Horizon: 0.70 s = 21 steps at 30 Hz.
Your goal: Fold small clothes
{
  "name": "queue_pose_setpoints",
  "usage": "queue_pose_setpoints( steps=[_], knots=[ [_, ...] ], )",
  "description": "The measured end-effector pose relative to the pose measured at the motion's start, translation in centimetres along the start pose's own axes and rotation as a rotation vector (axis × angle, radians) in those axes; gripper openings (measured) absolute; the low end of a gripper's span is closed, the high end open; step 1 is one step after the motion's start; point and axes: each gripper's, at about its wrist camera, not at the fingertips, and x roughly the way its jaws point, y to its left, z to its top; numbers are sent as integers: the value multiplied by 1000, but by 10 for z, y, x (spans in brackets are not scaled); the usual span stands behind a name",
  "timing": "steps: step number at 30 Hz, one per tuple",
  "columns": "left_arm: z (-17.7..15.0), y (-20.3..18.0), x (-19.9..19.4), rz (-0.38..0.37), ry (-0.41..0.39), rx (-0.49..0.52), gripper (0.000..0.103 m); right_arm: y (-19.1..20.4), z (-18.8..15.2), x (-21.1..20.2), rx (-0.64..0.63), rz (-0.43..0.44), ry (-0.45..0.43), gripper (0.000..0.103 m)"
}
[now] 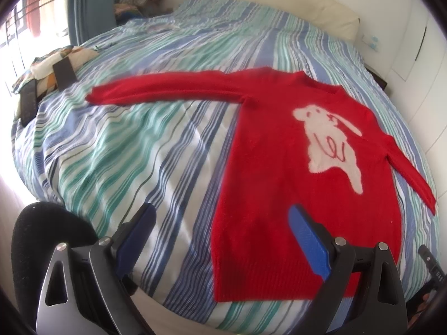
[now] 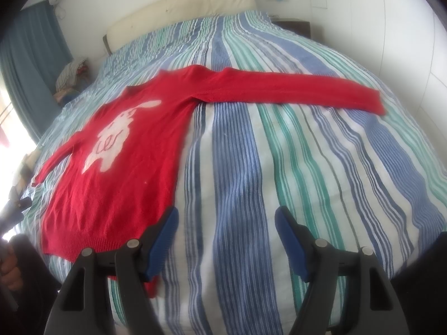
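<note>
A small red sweater [image 1: 268, 173] with a white rabbit picture lies flat, face up, on the striped bed. Both sleeves are spread out sideways. In the right wrist view the sweater [image 2: 134, 150] lies at the left, one sleeve [image 2: 293, 89] reaching right. My left gripper [image 1: 223, 217] is open and empty above the sweater's lower left hem, its right finger over the red fabric. My right gripper [image 2: 226, 223] is open and empty above the bed just right of the sweater's lower right corner.
The bed [image 1: 134, 145] has a blue, green and white striped cover. A patterned pillow with dark flat items [image 1: 64, 72] lies at its left edge. A cream headboard [image 2: 181, 5] stands behind. A black chair back [image 1: 47, 229] is near the bed's front corner.
</note>
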Motion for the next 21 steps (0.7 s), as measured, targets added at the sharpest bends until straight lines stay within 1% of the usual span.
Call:
queue_pose_setpoints(
  steps=[10, 21],
  knots=[
    [0, 3, -2, 9, -10, -5, 96, -1, 1, -3, 7, -2, -8, 71],
    [1, 3, -2, 11, -5, 0, 96, -10, 3, -7, 49, -2, -16, 71]
  ],
)
